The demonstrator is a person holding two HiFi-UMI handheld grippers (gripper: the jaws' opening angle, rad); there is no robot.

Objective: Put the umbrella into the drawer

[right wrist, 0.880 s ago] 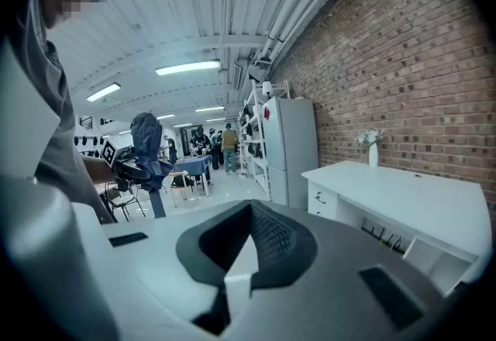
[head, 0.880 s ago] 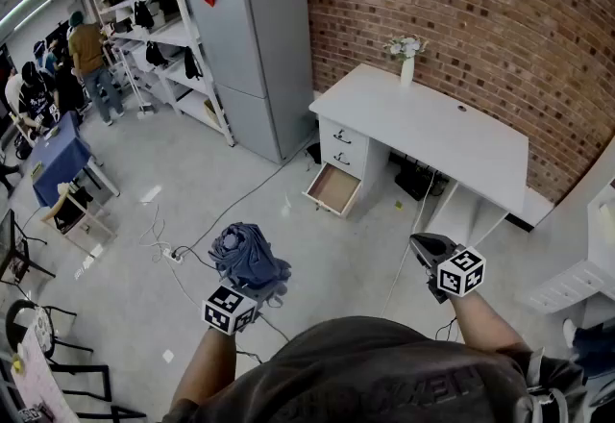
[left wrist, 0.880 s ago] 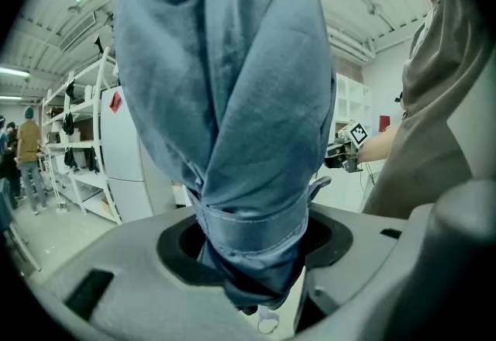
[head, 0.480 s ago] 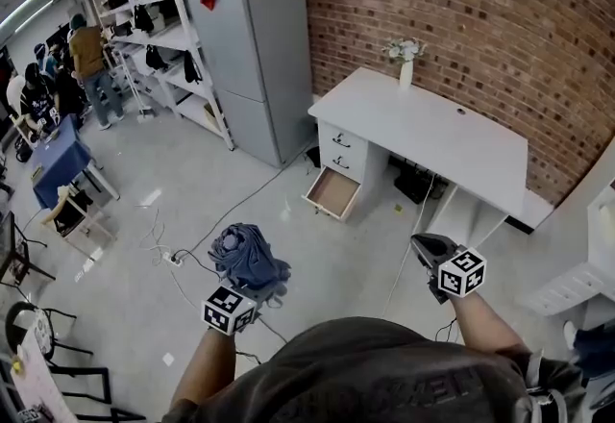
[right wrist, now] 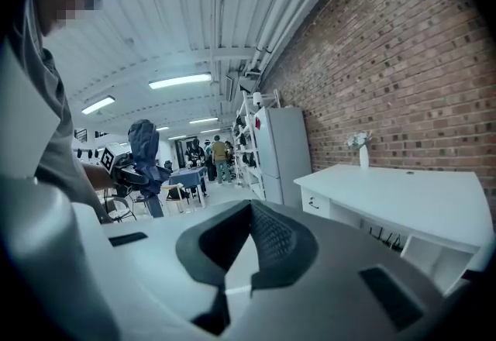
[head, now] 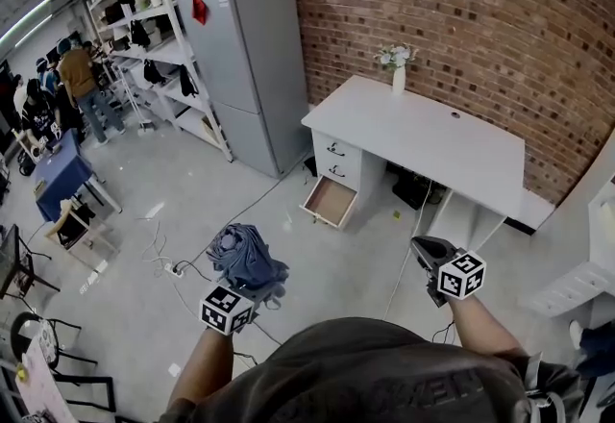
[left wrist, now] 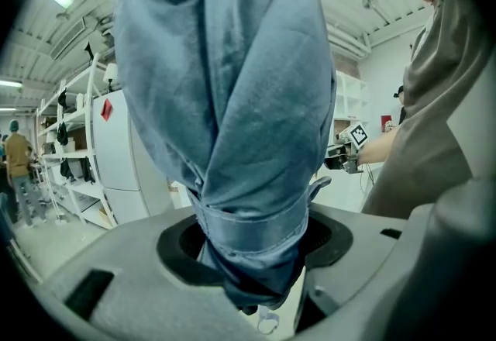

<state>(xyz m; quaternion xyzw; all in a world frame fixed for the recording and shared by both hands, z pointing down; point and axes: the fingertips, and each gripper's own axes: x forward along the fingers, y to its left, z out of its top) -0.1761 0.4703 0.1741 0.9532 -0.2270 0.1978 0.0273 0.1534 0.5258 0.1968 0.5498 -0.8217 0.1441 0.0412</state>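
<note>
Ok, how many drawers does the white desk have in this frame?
3, stacked at the left end of the desk in the head view: a top drawer and a middle drawer, both shut, and the bottom drawer, pulled open. Others could be hidden from view.

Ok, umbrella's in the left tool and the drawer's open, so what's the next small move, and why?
Probably carry the left tool forward toward the drawer. The tool is shut on the folded blue umbrella, held upright, and that drawer, the lowest in the white desk, stands pulled out some way ahead across the floor.
</note>
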